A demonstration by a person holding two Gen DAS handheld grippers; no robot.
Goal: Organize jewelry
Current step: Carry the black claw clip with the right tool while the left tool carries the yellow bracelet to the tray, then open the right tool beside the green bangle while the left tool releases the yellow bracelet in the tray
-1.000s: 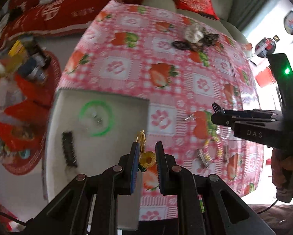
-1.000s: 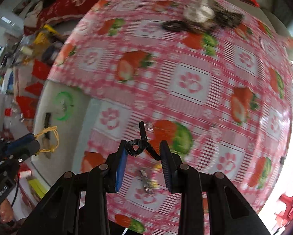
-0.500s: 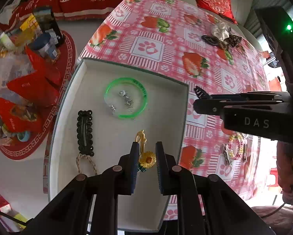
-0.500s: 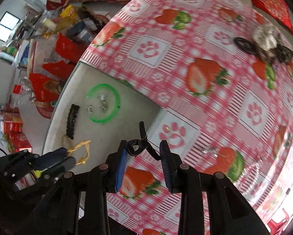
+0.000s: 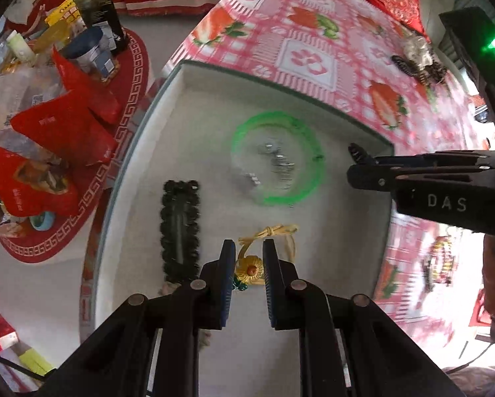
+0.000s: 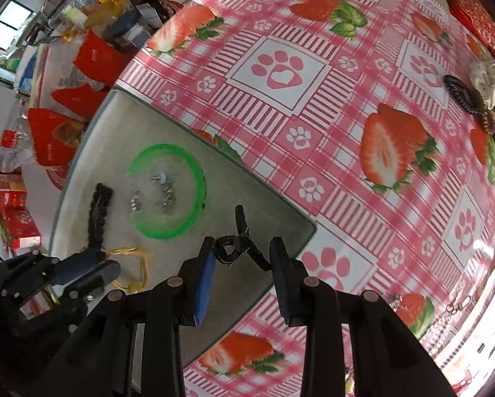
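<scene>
Both claws hang over the pale tray: left gripper clenched on a sunflower charm on yellow cord, right gripper grasping a black hair claw. Strawberry tablecloth borders the tray's far edge; red packages clutter the floor beyond.

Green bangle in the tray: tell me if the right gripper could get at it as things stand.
Probably not yet: the right gripper is shut on a black hair clip. The path to the green bangle in the tray looks free.
</scene>
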